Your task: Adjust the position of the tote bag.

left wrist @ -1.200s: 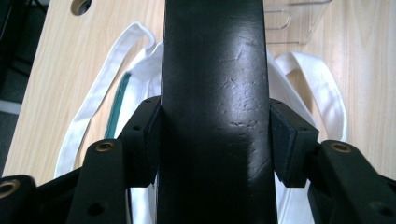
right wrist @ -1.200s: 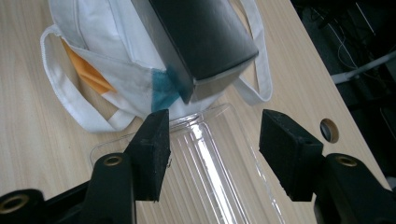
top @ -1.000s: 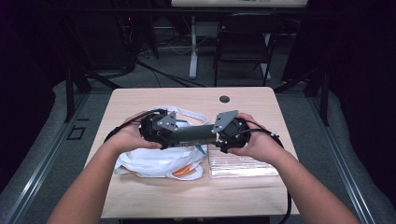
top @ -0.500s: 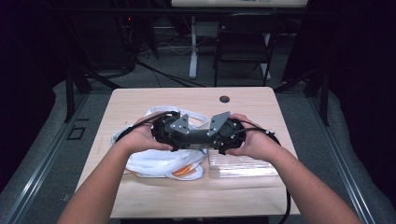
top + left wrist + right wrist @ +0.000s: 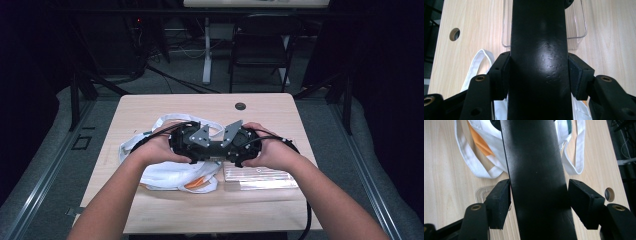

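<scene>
Both hand-held grippers meet above the counter [image 5: 150,115]. I hold the left hand-held gripper [image 5: 192,145] and right hand-held gripper [image 5: 235,146] nose to nose, each clamped on a black bar between them. Under them lie the white bag [image 5: 165,172] and clear tray [image 5: 260,177]. A moment ago my hands were farther apart.

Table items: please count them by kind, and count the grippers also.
White cloth bag: 1
Clear plastic container: 1
Black flat bar between the grippers: 1
Grippers: 2, left gripper and right gripper
Total: 5
</scene>
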`<state>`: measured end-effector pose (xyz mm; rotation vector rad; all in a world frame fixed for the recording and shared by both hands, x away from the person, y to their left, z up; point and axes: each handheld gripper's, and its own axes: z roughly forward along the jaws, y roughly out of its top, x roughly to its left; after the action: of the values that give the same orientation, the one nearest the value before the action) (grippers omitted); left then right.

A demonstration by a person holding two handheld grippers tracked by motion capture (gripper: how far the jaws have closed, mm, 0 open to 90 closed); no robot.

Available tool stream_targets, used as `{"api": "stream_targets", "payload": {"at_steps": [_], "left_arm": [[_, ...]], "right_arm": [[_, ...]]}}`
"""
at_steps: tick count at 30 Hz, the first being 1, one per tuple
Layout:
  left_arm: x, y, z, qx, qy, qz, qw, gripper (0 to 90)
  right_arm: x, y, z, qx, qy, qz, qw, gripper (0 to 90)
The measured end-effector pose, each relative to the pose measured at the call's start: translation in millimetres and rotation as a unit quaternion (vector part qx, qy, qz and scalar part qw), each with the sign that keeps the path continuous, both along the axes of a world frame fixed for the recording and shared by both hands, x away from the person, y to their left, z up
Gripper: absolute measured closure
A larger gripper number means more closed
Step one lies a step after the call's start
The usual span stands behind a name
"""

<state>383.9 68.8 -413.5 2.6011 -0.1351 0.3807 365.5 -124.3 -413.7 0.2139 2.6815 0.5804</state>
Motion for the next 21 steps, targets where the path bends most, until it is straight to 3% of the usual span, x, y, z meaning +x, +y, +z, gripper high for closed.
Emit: {"api": "stream_targets", "payload": {"at_steps": [4,8,21], "left_arm": [[-1.4,-1.1,0.0,-0.002,-0.002,-0.002,1.0000,43.9],[-2.6,-2.3,-0.3,-0.006,-0.005,-0.006,1.0000,43.9],[-4.6,-3.1,-4.1,-0.004,-0.024,-0.013,0.9996,43.8]], "right_arm": [[1.8,1.3,0.2,-0.018,0.003,0.004,0.9998,35.2],[2.6,3.8,-4.8,-0.009,0.011,0.002,0.9999,35.3],[7.4,7.8,-7.0,-0.036,0.024,0.010,0.9990,39.8]]}}
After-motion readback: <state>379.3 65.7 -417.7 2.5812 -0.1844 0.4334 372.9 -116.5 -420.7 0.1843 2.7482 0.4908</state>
